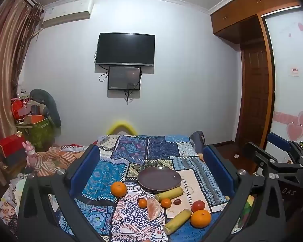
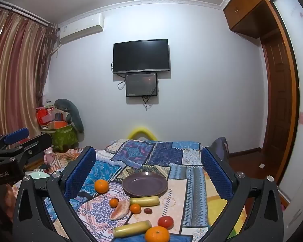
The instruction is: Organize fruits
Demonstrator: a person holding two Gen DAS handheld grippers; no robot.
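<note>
An empty dark purple plate (image 1: 159, 179) (image 2: 145, 184) lies on the patchwork cloth. In front of it are scattered fruits: a large orange (image 1: 118, 188) (image 2: 101, 186) to its left, two small oranges (image 1: 142, 203) (image 1: 166, 202), a peeled grapefruit wedge (image 1: 153, 208) (image 2: 120, 210), two yellow-green cane pieces (image 1: 168, 193) (image 1: 177, 221), a small dark fruit (image 1: 177, 201), a tomato (image 1: 198, 206) (image 2: 165, 222) and another large orange (image 1: 200, 218) (image 2: 157, 234). My left gripper (image 1: 151, 171) and right gripper (image 2: 148, 171) both hover open above the fruits, holding nothing.
The cloth (image 1: 155, 147) covers a low table whose far edge meets a yellow cushion (image 1: 121, 127). Boxes and bags (image 1: 38, 129) are piled at the left by the curtain. A wooden door and wardrobe (image 1: 254, 92) stand at the right. The right gripper's body (image 1: 276, 161) shows beside the left one.
</note>
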